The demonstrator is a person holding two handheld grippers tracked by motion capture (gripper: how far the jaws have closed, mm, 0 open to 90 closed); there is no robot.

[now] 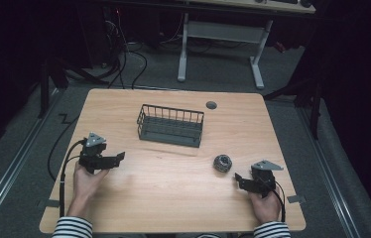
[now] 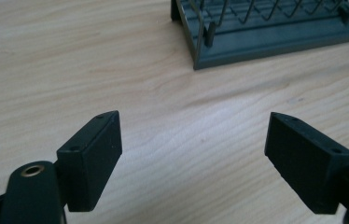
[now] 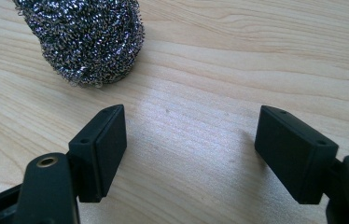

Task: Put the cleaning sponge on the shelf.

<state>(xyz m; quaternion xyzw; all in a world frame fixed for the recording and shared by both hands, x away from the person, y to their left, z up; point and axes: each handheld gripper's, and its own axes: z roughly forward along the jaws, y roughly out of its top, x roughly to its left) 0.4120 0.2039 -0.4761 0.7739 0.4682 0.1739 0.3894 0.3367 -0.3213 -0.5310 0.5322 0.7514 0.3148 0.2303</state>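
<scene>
Steel scourer (image 1: 222,162), a tight dull-silver ball of coiled wire, sits on the wooden table (image 1: 173,188) toward your right. Going left to right: your left gripper (image 1: 116,158) rests near the table's left edge, jaws spread wide with nothing between them; the dark wire rack (image 1: 170,125) stands mid-table; the scourer lies just beside your right gripper (image 1: 238,179), whose jaws are also spread and empty.

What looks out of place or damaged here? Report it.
Nothing stands out. The wire rack sits upright and empty, the steel scourer lies loose near the right gripper, and the table looks clean.
</scene>
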